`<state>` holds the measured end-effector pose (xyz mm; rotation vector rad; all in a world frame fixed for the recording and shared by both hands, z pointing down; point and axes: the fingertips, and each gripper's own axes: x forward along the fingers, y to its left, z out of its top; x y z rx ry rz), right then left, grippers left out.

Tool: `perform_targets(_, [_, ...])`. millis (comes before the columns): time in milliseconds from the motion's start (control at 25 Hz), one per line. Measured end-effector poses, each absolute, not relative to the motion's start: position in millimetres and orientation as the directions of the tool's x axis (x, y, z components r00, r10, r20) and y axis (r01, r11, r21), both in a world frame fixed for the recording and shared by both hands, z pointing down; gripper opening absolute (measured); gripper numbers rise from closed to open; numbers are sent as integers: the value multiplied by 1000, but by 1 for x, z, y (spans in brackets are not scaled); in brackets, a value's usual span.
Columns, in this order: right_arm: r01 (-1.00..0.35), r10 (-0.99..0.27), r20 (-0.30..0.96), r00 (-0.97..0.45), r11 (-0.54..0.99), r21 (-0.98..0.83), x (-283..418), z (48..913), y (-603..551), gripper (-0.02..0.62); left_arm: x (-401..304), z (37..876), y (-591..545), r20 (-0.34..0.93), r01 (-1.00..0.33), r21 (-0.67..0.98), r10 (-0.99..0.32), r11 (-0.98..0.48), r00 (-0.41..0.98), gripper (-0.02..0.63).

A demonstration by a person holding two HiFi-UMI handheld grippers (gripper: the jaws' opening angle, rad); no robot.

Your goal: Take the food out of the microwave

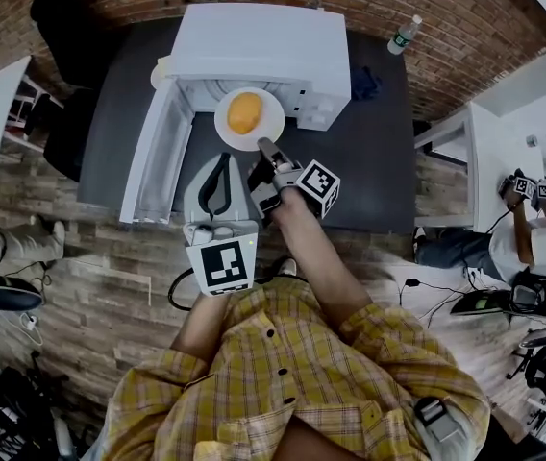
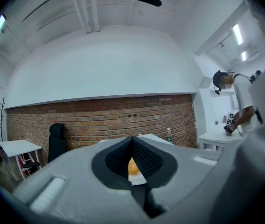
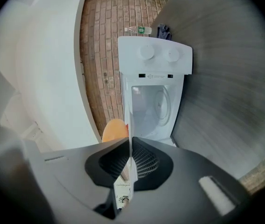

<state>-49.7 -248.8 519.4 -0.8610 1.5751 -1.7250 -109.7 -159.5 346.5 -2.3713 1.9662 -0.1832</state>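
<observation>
The food [image 1: 244, 113] was an orange lump shaped like an egg. It lay flat in the middle of a white plate [image 1: 273, 131]. The plate was just in front of the microwave [image 1: 263, 46], right outside its open mouth and over the dark table [image 1: 379, 171]. The long way of the food ran front to back. One end pointed at the microwave and the other end pointed back at the person.

The door [image 1: 158, 157] of the microwave stood wide open on the microwave's left side.

The right gripper [image 1: 263, 146] had the plate. Its jaws were almost closed and pinched the rim on the side far from the microwave. In the right gripper view the gripper [image 3: 130, 143] was turned on its side. The plate [image 3: 130, 125] showed there only as a thin white edge between the pads. The food [image 3: 115, 129] bulged out on one side of that edge, and the microwave [image 3: 153, 78] stood behind it.

The left gripper [image 1: 222, 161] was farther from the microwave than the plate and pointed at it. In its own view the gripper [image 2: 133, 141] had its jaws closed together and held nothing. The food [image 2: 133, 167] and plate [image 2: 137, 178] peeked through the small hole behind the tips.
</observation>
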Motion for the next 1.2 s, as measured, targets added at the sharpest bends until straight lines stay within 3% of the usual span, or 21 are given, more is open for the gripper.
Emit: perform_targets(1200, [57,-790,-65,-610,38,-998,-33,409,-192,20,-104,327,-136,5,-982,-122,-989,-145,146,0])
